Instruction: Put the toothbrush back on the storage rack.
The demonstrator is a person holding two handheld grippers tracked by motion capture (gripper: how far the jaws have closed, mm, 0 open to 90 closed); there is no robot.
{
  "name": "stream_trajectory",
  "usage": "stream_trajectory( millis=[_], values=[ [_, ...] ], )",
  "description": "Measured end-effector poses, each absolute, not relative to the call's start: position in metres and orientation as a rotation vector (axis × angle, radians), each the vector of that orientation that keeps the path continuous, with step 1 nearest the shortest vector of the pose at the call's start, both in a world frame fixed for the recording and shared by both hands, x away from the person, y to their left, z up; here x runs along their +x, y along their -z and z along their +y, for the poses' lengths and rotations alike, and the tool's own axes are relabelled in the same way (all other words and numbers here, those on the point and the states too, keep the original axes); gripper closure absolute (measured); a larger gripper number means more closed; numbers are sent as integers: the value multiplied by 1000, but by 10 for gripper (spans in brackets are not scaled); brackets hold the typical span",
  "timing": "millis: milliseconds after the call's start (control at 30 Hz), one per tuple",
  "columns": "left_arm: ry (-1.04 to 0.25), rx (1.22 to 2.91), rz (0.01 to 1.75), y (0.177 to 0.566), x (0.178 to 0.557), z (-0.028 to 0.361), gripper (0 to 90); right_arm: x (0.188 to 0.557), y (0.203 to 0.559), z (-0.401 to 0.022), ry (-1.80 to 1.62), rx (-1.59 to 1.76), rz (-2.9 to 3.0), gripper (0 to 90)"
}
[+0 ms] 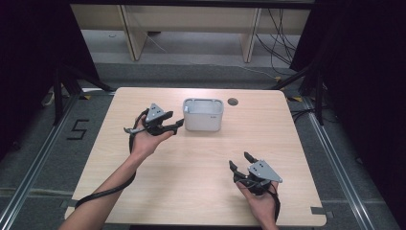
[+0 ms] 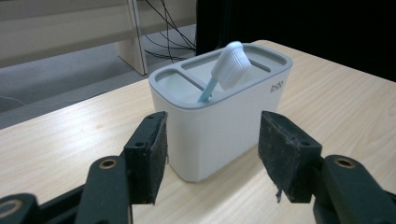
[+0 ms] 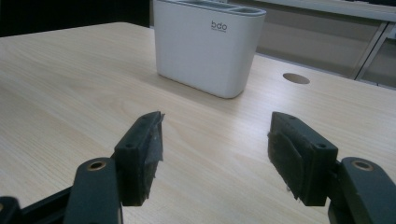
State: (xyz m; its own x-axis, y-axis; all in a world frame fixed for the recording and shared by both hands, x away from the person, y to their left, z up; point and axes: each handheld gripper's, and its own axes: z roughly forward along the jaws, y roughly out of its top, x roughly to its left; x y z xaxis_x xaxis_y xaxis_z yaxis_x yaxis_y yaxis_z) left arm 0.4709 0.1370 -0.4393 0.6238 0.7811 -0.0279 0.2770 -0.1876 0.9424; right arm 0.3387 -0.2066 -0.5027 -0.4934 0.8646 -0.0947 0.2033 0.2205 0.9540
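The holder [image 1: 204, 115] stands upper centre of the high view, on the table [image 1: 191, 163]. The left gripper [image 1: 178, 125] is just beside its left wall, jaws released and empty, pointing right at it. In the left gripper view the holder sits dead ahead between the spread pads [image 2: 152, 156], apart from both. A toothbrush [image 2: 224, 70] stands in it, head up, leaning toward the upper right. The right gripper [image 1: 241, 160], also open and empty, rests lower right, well apart; the left is nearer.
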Motion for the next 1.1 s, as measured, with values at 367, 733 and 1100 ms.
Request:
stream_trajectory(
  millis=[367,733,1100],
  values=[
    [-568,1757,864,443,450,150,413,339,504,-205,-1318,1008,1853,364],
    [-570,1756,858,451,424,166,410,339,503,-206,-1294,986,1844,364],
    [-578,1734,888,465,406,183,410,339,503,-206,-1295,988,1843,364]
  ],
)
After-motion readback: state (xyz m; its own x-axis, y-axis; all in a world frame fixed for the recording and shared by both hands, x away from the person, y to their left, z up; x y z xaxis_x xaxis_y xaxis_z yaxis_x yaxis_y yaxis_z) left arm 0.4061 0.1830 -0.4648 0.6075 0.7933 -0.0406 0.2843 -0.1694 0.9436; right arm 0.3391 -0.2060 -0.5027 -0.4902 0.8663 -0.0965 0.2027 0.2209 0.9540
